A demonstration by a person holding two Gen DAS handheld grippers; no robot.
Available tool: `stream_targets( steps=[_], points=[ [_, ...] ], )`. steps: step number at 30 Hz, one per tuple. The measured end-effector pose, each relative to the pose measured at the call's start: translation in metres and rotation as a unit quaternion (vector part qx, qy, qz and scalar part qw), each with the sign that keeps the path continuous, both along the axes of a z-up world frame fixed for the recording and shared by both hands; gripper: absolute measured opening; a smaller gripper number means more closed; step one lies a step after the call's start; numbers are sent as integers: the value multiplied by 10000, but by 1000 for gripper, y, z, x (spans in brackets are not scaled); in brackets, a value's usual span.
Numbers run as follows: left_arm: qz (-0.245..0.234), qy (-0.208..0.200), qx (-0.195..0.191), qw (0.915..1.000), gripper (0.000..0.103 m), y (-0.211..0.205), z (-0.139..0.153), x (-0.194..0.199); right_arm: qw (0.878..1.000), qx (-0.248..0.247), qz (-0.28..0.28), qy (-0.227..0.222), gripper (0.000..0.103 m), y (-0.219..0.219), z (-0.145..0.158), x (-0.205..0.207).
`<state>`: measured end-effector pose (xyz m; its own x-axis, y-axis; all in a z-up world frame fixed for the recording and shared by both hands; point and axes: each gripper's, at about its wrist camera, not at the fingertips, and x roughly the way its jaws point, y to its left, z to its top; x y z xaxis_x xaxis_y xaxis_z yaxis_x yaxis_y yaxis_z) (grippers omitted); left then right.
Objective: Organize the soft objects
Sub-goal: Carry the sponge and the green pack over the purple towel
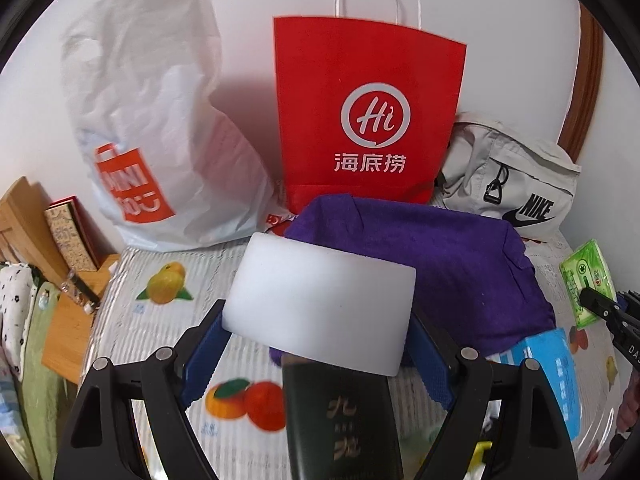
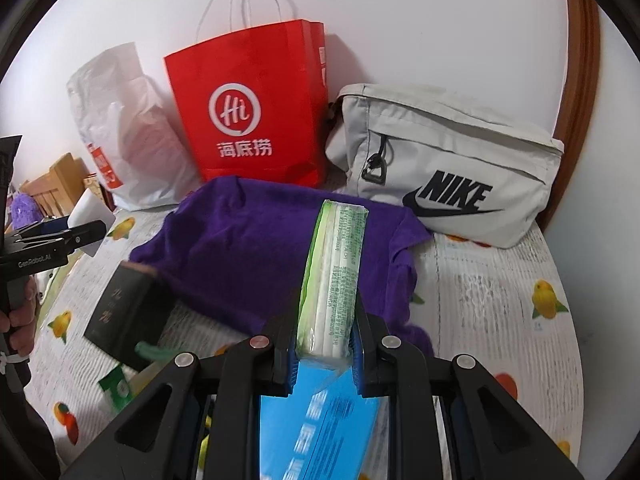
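Tissue pack (image 2: 334, 276), light and squashy, sitting clamped in my right claw (image 2: 325, 354); left claw (image 1: 318, 344) pinching white sponge (image 1: 320, 300), twelve o'clock.

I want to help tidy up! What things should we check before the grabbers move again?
1. Left gripper holding the white sponge block: ok.
2. Right gripper pinching the green tissue pack: ok.
3. Red paper bag standing upright: ok.
4. Red paper bag's top open: cannot tell.
5. Purple cloth lies flat, free of both grippers: ok.
6. The grippers are apart: ok.
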<state>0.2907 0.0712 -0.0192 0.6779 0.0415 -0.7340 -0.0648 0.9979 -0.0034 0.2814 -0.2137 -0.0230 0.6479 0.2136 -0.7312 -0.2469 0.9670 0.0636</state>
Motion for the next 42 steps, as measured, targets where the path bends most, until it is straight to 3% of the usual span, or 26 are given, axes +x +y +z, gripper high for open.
stream_targets(
  steps=[13, 23, 42],
  points=[
    [-328, 474, -129, 9983, 83, -22, -32, 83, 9980, 49, -194, 595, 21, -7, -49, 70],
    [-337, 778, 102, 9963, 83, -39, -61, 142, 9952, -39, -124, 971, 21, -6, -78, 91],
    [-339, 1149, 179, 9926, 85, -51, -89, 189, 9907, -198, -22, 1346, 21, 5, -96, 107]
  ],
)
